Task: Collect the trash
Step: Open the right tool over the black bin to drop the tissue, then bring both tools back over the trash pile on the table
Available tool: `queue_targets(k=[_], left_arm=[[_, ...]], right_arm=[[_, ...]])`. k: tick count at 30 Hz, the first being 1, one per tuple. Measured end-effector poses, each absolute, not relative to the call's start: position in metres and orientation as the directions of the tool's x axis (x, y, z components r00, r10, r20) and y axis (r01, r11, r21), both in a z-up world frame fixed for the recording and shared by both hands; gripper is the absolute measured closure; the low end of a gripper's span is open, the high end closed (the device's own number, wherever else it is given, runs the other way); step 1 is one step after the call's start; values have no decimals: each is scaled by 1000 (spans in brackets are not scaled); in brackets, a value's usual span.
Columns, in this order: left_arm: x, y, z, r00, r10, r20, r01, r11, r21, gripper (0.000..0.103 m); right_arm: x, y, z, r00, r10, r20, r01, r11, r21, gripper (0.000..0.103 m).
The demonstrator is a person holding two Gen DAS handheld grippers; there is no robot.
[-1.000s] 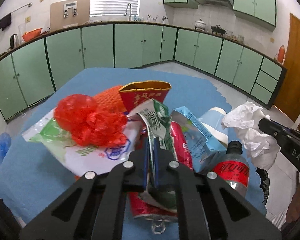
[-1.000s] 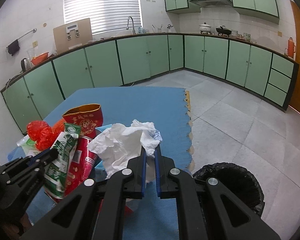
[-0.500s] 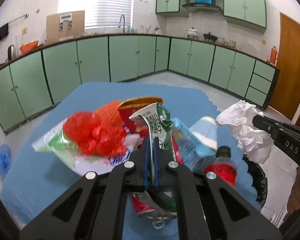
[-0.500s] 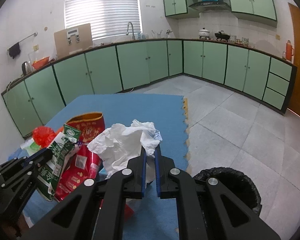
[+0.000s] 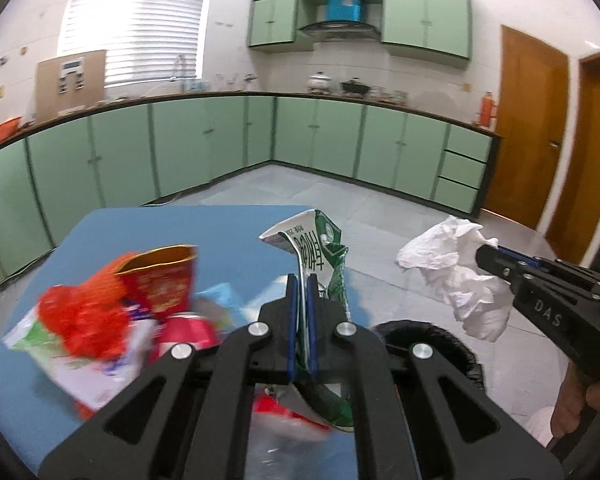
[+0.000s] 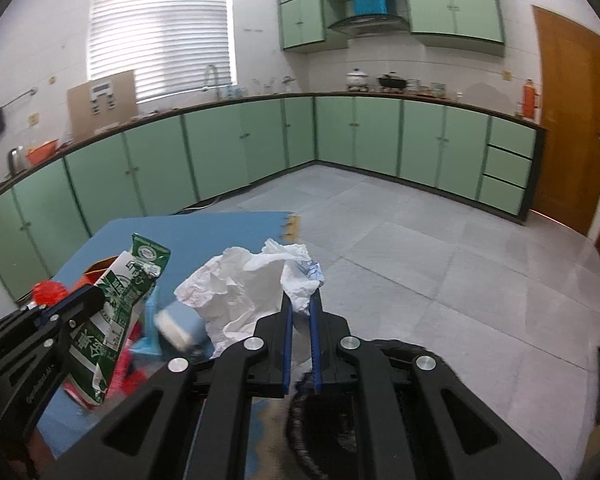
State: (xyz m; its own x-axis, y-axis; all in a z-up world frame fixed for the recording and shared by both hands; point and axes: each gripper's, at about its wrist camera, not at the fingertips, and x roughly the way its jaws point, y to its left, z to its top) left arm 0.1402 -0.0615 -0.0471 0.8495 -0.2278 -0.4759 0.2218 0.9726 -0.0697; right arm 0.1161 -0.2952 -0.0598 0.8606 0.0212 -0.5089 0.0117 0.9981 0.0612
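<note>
The left gripper (image 5: 302, 280) is clamped on a flattened milk carton (image 5: 320, 256); the right gripper (image 6: 300, 308) pinches crumpled paper (image 6: 240, 292); both seem lifted clear for the black bin (image 5: 432, 340) below.

Left claw (image 5: 302, 280) and right claw (image 6: 300, 308) both reach forward, fingers pinched nearly together.

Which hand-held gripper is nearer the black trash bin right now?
Right. The right hand-held gripper, shut on the crumpled tissue, hangs just above the bin's rim. The left hand-held gripper, holding the green carton, sits back toward the blue table.
</note>
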Motion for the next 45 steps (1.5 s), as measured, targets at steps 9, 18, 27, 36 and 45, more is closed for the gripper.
queue_targets(k=[9, 18, 27, 36, 45], left_arm=[[150, -146, -71, 784, -378, -493, 377, 920, -106, 100], [173, -211, -122, 673, -448, -588, 465, 875, -135, 100], [190, -221, -148, 631, -446, -635, 478, 868, -135, 91], [185, -194, -129, 687, -418, -594, 431, 893, -129, 53], [148, -130, -81, 814, -302, -495, 318, 946, -54, 35]], right_arm=[[107, -374, -77, 828, -140, -544, 200, 978, 53, 95], [113, -418, -116, 756, -226, -615, 299, 954, 17, 95], [124, -440, -154, 700, -232, -676, 326, 945, 13, 88], [121, -440, -150, 712, -235, -661, 337, 941, 28, 40], [106, -398, -105, 811, -164, -561, 254, 963, 85, 15]])
